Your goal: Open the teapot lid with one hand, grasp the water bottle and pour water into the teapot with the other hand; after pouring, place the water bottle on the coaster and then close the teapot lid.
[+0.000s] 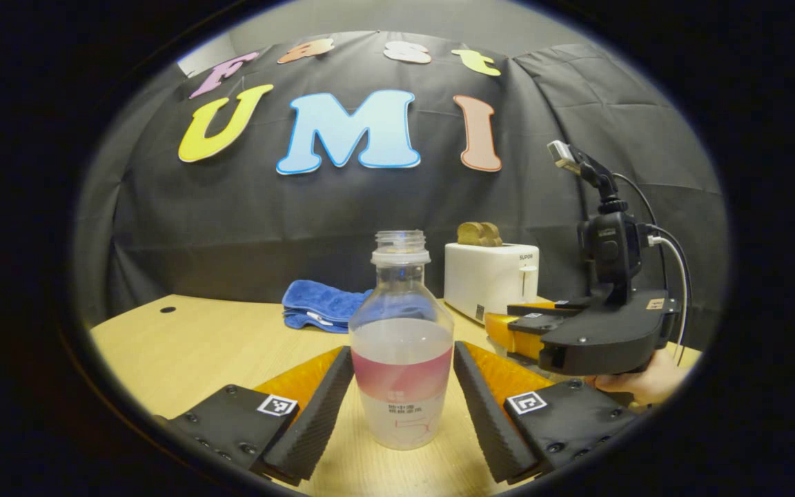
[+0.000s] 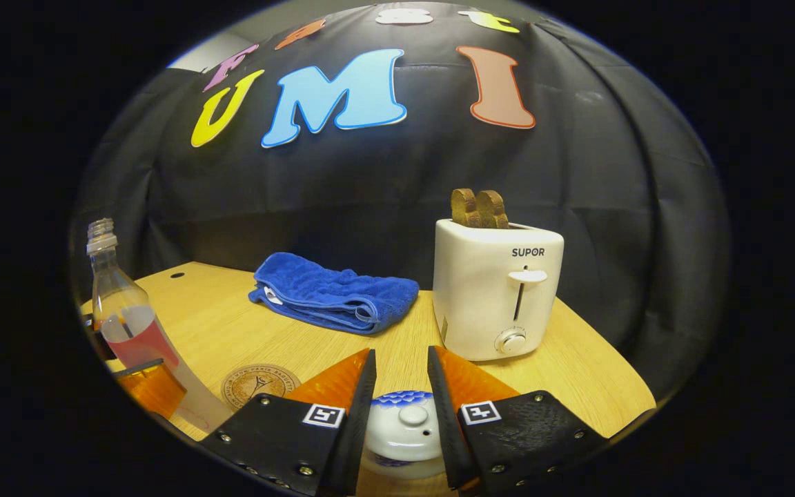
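The clear water bottle point(image 1: 401, 359), uncapped and about half full with a pink label, stands on the wooden table point(image 1: 190, 345). My left gripper point(image 1: 403, 348) is shut on it, a finger against each side at label height. The bottle point(image 2: 118, 310) also stands at the far left of the right gripper view, with the left gripper point(image 2: 132, 379) at it. In that view the white teapot lid point(image 2: 404, 431) with a blue edge lies under my right gripper point(image 2: 401, 352). Its fingers straddle the knob point(image 2: 413, 414) with a gap on one side. A round brown coaster point(image 2: 259, 384) lies beside the bottle.
A white toaster point(image 2: 497, 290) holding two bread slices stands behind the teapot. A folded blue towel point(image 2: 332, 293) lies at the back. In the left gripper view, the right gripper point(image 1: 504, 331) and the hand point(image 1: 646, 383) holding it sit close to the bottle's right.
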